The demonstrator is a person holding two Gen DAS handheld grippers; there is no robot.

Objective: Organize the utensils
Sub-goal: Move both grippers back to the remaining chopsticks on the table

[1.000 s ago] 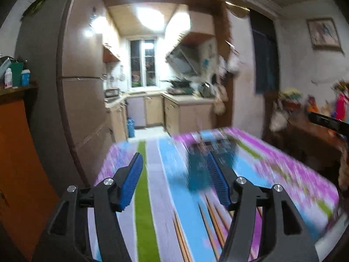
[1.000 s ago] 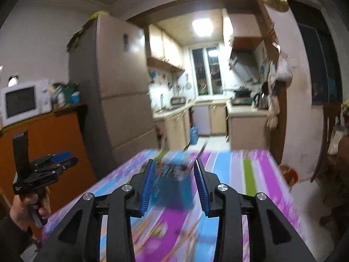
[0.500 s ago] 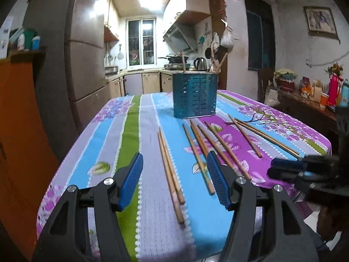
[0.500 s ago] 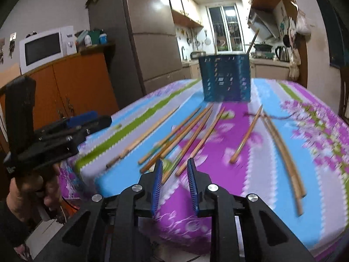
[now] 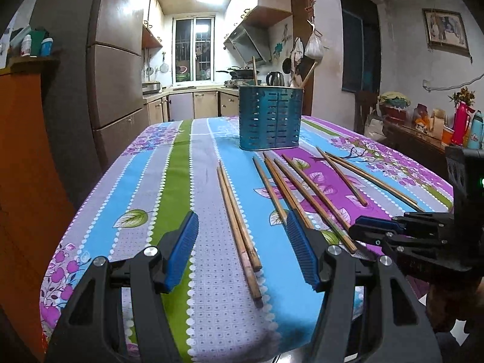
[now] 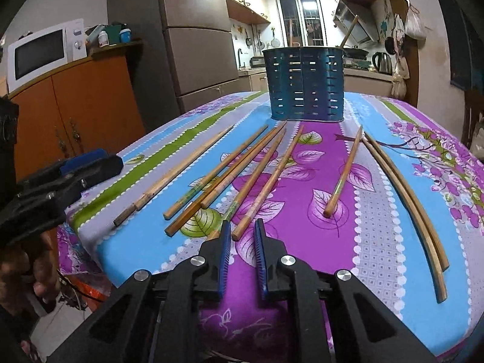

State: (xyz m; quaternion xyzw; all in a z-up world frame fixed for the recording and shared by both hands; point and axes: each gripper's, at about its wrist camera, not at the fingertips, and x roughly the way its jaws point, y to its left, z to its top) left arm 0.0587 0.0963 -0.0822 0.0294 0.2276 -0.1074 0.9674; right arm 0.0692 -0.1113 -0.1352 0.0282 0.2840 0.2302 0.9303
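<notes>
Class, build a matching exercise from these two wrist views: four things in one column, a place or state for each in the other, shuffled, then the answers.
1. utensil holder
2. left claw
3. right claw
4. microwave

a. wide open
b. on the orange cabinet
c. narrow gap, nothing between
d. upright at the table's far end

Pairs: 1-d, 2-a, 3-c, 4-b

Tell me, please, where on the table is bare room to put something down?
Bare cloth lies left of the leftmost chopstick pair, on the green stripe, and right of the curved pair. The middle, in front of the blue holder, is crowded with chopsticks.
</notes>
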